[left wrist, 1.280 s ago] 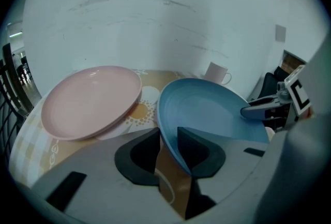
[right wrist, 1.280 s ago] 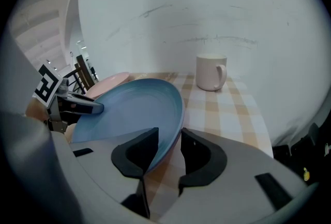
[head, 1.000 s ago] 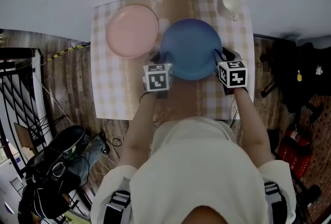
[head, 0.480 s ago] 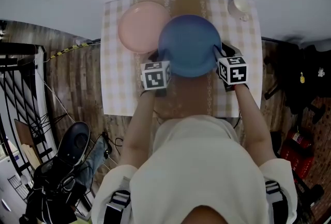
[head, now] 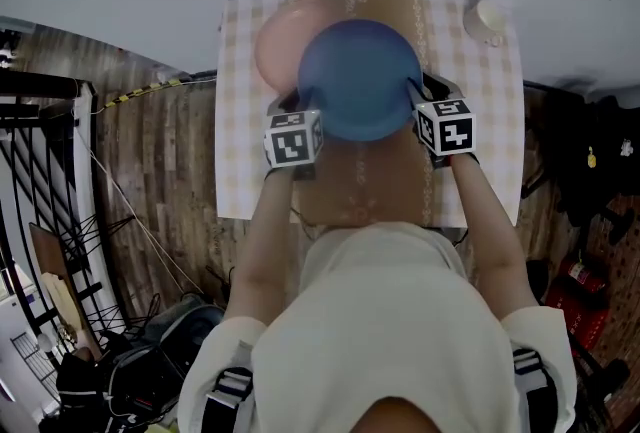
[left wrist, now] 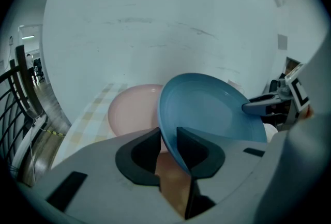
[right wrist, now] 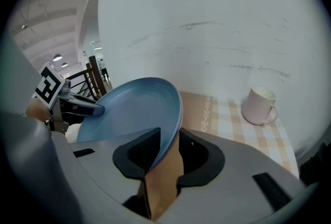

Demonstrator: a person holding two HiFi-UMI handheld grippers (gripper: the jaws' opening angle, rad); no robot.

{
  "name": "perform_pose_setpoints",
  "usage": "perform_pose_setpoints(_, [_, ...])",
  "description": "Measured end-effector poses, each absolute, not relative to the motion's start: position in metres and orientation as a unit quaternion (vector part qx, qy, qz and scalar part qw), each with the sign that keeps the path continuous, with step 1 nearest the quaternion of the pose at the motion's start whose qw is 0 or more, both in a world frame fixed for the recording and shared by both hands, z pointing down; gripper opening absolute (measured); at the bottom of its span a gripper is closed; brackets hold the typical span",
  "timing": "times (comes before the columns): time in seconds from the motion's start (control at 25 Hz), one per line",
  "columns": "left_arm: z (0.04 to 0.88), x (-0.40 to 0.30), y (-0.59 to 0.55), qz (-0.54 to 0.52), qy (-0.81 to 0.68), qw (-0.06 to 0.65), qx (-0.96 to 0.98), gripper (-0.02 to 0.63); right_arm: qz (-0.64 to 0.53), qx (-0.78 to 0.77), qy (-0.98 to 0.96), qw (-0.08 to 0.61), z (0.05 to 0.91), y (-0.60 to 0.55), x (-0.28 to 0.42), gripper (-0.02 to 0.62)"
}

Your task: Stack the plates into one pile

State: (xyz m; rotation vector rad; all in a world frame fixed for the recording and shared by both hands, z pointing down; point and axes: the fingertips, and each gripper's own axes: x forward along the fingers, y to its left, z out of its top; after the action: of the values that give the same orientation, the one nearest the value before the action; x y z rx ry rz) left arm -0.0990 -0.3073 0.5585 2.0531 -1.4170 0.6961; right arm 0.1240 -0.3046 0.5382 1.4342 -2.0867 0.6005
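Holding the blue plate point(head: 358, 79) up off the table point(head: 240, 171) betw. both grippers: that's the step in hand, I'd say, the carry across to the other plate. On the left, the left gripper point(head: 292, 106) is pinching the plate's left rim, jaws only a little apart w/ the rim wedged betw. the pads. The pink plate point(head: 278, 39) is lying flat at the far left of the table, its right part hidden under the blue one, which is hanging above it but offset to the right. The right gripper point(head: 424, 89) is clamping the opposite rim the same way. A mug point(head: 488, 16) is sitting at the far right, well apart. Next move, prob.: go left till centred over pink, keep it level, lower, then let go w/ both.
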Motion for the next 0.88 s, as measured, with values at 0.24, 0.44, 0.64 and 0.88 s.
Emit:
perform_pose_setpoints(0.24, [0.55,-0.127,-0.319,0.255,-0.53,0.268,0.763,0.094,0.216,0.527,-0.778,0.267,0.532,-0.32,0.094,0.101])
perform_pose_setpoints(0.44, [0.549,-0.151,-0.33,0.255,-0.536,0.271,0.758,0.094,0.207,0.519,-0.783,0.275,0.53,-0.336,0.069,0.101])
perform_pose_setpoints(0.64, [0.55,-0.175,-0.341,0.261,-0.541,0.269,0.753,0.094,0.197,0.508,-0.788,0.288,0.534,-0.351,0.045,0.103])
perform_pose_setpoints(0.88, [0.551,-0.198,-0.359,0.27,-0.541,0.265,0.751,0.095,0.184,0.497,-0.793,0.301,0.534,-0.371,0.021,0.11])
